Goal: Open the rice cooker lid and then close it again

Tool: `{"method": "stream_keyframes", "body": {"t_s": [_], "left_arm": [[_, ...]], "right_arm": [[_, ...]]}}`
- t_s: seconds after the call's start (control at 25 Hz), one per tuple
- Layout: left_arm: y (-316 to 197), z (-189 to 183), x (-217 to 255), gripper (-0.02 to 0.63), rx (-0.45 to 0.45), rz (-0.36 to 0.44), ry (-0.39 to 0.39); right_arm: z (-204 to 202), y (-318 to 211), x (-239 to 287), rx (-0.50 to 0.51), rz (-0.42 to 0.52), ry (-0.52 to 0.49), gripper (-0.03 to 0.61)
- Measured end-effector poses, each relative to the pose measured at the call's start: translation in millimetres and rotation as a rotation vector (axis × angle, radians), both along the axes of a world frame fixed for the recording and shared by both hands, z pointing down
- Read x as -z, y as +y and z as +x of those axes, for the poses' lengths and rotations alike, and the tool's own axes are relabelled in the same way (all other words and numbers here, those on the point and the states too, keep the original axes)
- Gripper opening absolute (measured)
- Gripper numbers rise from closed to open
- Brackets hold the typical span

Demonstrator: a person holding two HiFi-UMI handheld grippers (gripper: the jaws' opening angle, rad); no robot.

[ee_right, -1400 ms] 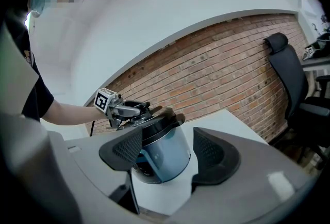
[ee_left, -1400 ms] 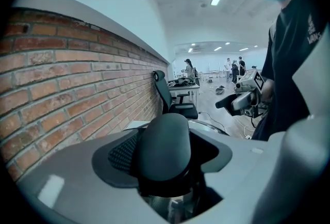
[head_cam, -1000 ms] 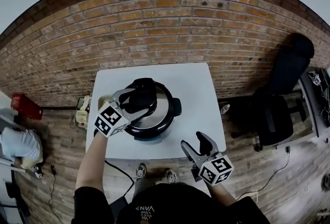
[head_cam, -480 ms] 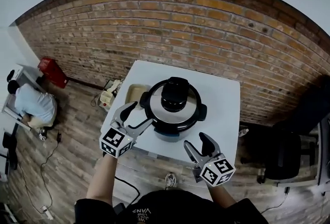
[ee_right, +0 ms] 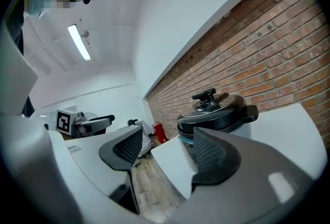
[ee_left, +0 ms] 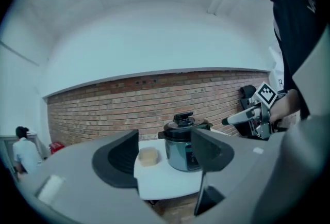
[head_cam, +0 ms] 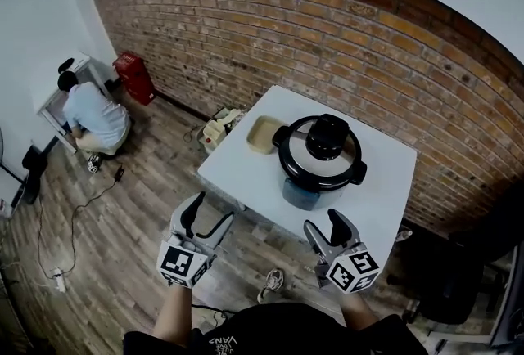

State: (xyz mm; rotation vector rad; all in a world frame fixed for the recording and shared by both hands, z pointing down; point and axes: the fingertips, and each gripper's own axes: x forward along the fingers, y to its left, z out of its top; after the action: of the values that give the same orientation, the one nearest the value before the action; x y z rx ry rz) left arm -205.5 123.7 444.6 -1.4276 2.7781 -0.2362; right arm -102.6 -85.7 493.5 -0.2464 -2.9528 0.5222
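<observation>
The rice cooker (head_cam: 320,161) stands on the white table (head_cam: 246,169) with its black-knobbed lid (head_cam: 326,137) down. It also shows as the cooker (ee_left: 183,140) in the left gripper view and the cooker (ee_right: 216,114) in the right gripper view. My left gripper (head_cam: 205,222) hangs open over the floor, well short of the table's near edge. My right gripper (head_cam: 327,231) is open too, at the table's near right corner. Neither holds or touches anything. Each gripper view shows open jaws, left gripper (ee_left: 164,156) and right gripper (ee_right: 167,153), with the cooker beyond the gap.
A beige square dish (head_cam: 264,134) lies on the table left of the cooker. A brick wall (head_cam: 344,42) runs behind. A person (head_cam: 92,114) crouches at far left near a red can (head_cam: 135,75). A power strip (head_cam: 217,128) and cables (head_cam: 61,247) lie on the wooden floor.
Both grippers have drawn back from the cooker; the left one left the lid a second ago. The view has swung and backed off, so the table now sits farther away.
</observation>
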Motion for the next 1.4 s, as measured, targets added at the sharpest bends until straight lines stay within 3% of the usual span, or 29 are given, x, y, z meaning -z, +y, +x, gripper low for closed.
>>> {"method": "stream_keyframes", "body": {"t_s": [0.24, 0.44, 0.68, 0.84, 1.08, 1.4], "left_arm": [[73, 79, -7, 0.313, 0.177, 0.064, 0.007], [107, 145, -14, 0.311, 0.250, 0.088, 0.015], [114, 207, -30, 0.310, 0.253, 0.066, 0.043], [104, 231, -27, 0.305, 0.217, 0.053, 0.016], [78, 240, -29, 0.208, 0.187, 0.050, 0.033], [40, 249, -29, 0.024, 0.200, 0.038, 0.053]], "right_arm": [[48, 39, 6, 0.087, 0.030, -0.018, 0.299], [93, 70, 5, 0.144, 0.071, -0.017, 0.299], [138, 95, -3, 0.169, 0.117, 0.007, 0.287], [158, 100, -2, 0.159, 0.146, 0.008, 0.225], [164, 86, 7, 0.136, 0.168, -0.003, 0.097], [173, 61, 10, 0.161, 0.179, 0.013, 0.006]]}}
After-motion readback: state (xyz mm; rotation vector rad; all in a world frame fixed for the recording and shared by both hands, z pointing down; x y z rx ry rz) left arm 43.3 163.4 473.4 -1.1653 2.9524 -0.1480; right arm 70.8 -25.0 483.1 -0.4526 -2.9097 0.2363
